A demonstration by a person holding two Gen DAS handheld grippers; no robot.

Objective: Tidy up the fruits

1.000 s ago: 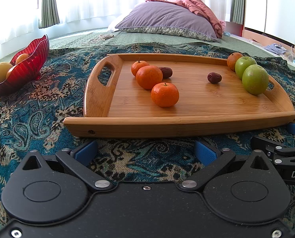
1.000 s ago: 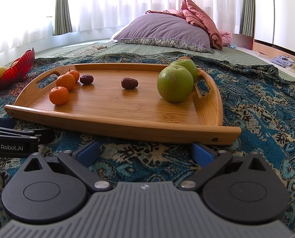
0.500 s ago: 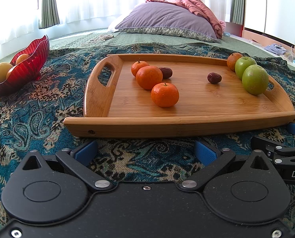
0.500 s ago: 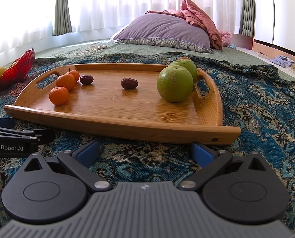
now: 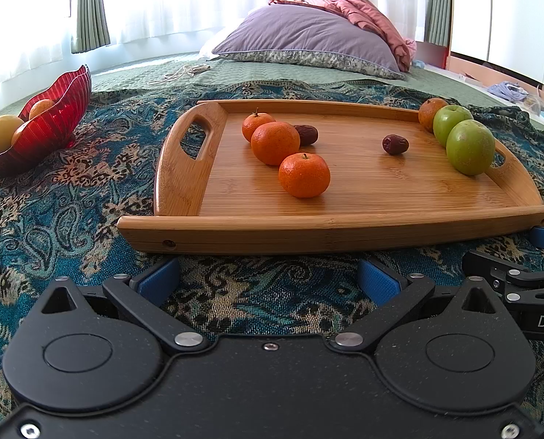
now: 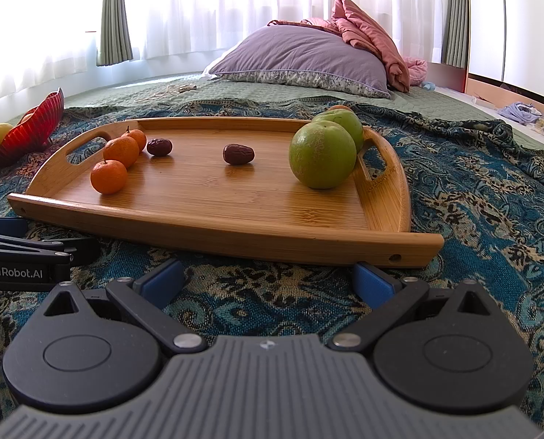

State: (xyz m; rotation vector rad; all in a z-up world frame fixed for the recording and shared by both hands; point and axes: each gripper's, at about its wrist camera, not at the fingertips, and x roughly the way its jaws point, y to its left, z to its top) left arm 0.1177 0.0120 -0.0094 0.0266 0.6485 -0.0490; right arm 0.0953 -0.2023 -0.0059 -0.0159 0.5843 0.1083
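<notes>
**Bamboo tray of fruit lying ahead of two idle grippers**

Blue pads are seen at the bottom of both views: the left gripper (image 5: 268,280) and the right gripper (image 6: 268,278) are held low over the patterned teal bedspread (image 5: 52,219), each with jaws spread wide and nothing between them. In the left wrist view, part of the right gripper is seen at the lower right edge; in the right wrist view, the left gripper is seen at the lower left edge.

Just beyond the fingertips, the bamboo tray (image 5: 326,234) is laid flat on the bedspread, filling the middle of each frame. On its left half three mandarins (image 5: 304,175) are clustered, with one date (image 5: 306,134) touching the group at the back. A second date (image 5: 395,144) is set alone near the centre. At the right handle two green apples (image 5: 470,147) are lined up, and another orange fruit (image 5: 430,109) is tucked behind them.

Toward the upper left, a red glass bowl (image 5: 48,124) holding yellow and orange fruit is placed on the bedspread. Farthest back, a purple pillow (image 5: 308,40) and a pink blanket (image 5: 367,18) are seen before white curtains.
</notes>
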